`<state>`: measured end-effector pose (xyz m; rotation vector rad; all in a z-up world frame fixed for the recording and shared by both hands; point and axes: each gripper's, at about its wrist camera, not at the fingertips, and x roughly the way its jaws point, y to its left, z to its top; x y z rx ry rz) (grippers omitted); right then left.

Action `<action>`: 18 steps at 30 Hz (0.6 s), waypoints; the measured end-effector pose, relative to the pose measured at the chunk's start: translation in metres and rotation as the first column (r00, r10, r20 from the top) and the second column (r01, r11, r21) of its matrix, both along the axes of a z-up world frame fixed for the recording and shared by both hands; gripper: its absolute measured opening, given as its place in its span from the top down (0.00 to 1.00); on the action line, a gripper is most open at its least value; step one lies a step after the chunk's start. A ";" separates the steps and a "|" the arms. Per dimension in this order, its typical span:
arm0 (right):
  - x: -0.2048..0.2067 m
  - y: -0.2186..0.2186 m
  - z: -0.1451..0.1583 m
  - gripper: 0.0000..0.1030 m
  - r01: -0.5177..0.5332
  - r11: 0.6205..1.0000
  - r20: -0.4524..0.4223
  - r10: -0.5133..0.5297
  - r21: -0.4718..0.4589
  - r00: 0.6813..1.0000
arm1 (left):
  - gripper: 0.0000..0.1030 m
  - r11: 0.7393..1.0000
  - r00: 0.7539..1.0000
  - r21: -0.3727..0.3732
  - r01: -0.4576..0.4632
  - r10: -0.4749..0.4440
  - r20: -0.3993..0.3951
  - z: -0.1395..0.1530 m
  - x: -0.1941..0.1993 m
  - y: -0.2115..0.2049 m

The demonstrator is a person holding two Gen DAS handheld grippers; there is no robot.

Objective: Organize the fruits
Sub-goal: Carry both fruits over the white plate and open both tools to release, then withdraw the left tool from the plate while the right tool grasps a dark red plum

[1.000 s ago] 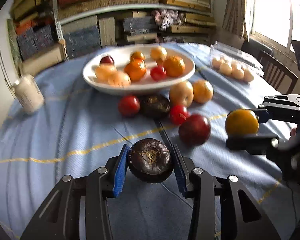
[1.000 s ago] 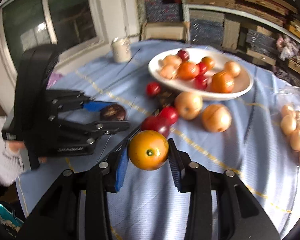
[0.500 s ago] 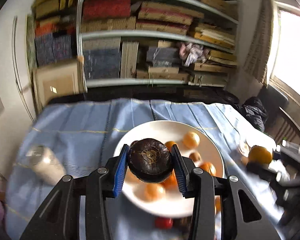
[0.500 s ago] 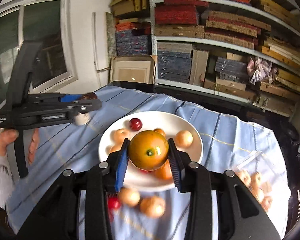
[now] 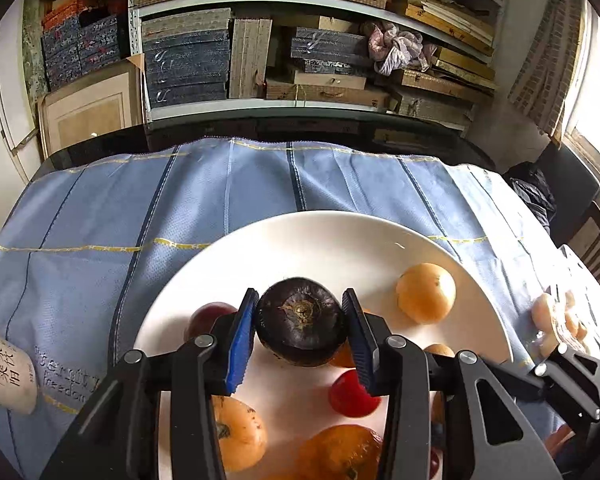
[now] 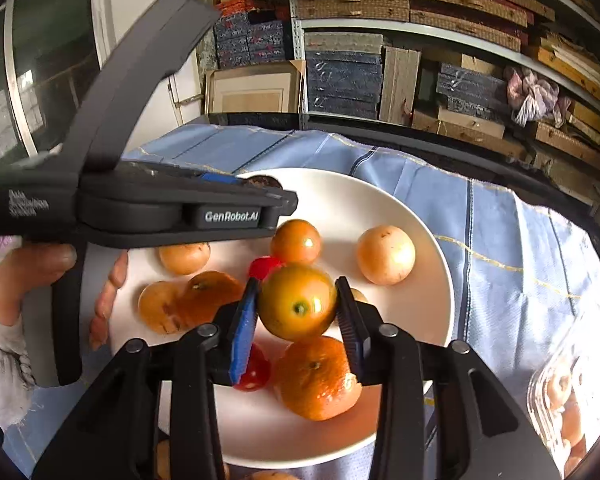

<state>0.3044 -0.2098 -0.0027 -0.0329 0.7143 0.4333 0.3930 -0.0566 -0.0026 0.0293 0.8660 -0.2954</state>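
The left gripper (image 5: 300,330) is clamped on a dark purple fruit (image 5: 301,321), its 2 blue-padded fingers (image 5: 240,340) pressing either side, held above the white plate (image 5: 320,240). Below it on the plate lie a pale orange fruit (image 5: 426,293) at 2 o'clock, a red fruit (image 5: 350,394) at 5 o'clock and a dark red fruit (image 5: 206,318) at 9 o'clock.

The right gripper (image 6: 296,312) grips a yellow-orange fruit with a green stem spot (image 6: 297,307), also over the plate (image 6: 380,200). Beneath it sits a mandarin (image 6: 316,378) at 6 o'clock and a pale round fruit (image 6: 385,254) at 2 o'clock.

The plate rests on a blue cloth (image 5: 100,220) covering the bench. A clear box of small pale fruits (image 6: 568,400) lies at the cloth's right edge.
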 end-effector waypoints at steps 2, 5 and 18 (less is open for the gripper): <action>-0.004 -0.004 0.005 0.27 0.011 1.000 0.026 -0.011 0.009 1.000 | 0.41 1.000 1.000 -0.011 -0.012 0.012 0.010 0.003 -0.002 0.002; -0.020 -0.008 0.021 0.27 0.009 1.000 0.079 -0.009 -0.001 0.997 | 0.36 0.999 0.999 -0.039 -0.019 0.020 0.033 0.017 -0.016 0.012; -0.167 -0.021 0.045 0.09 -0.100 0.992 0.179 0.084 0.082 0.980 | 0.11 0.988 0.979 0.017 -0.152 0.148 0.137 0.028 -0.175 0.088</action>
